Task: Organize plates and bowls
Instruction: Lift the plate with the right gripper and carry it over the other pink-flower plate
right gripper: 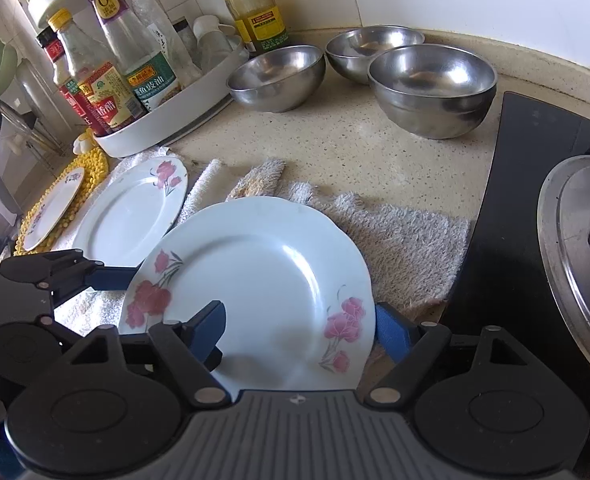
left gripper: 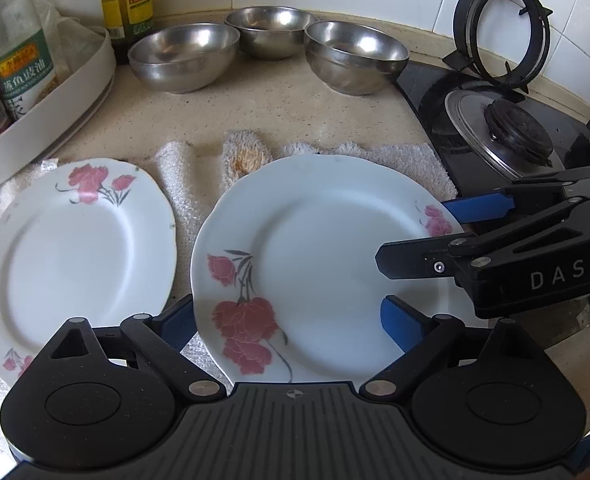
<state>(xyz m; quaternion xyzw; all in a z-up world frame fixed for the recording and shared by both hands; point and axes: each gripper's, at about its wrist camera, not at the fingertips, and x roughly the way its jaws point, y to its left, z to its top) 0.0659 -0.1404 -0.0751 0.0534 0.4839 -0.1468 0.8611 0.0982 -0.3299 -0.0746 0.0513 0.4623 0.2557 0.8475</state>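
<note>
Countertop (left gripper: 295, 120); "DAS" on right gripper (left gripper: 415, 236)

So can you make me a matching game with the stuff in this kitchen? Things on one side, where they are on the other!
Things:
1. big flowered plate
2. three steel bowls
3. sauce bottles
4. small plate

Places:
A. in the white tray
B. on the yellow mat
C. at the back of the counter, by the wall
D. between the right tongs, over the towel

Pairs: 1-D, 2-C, 3-A, 4-B
</note>
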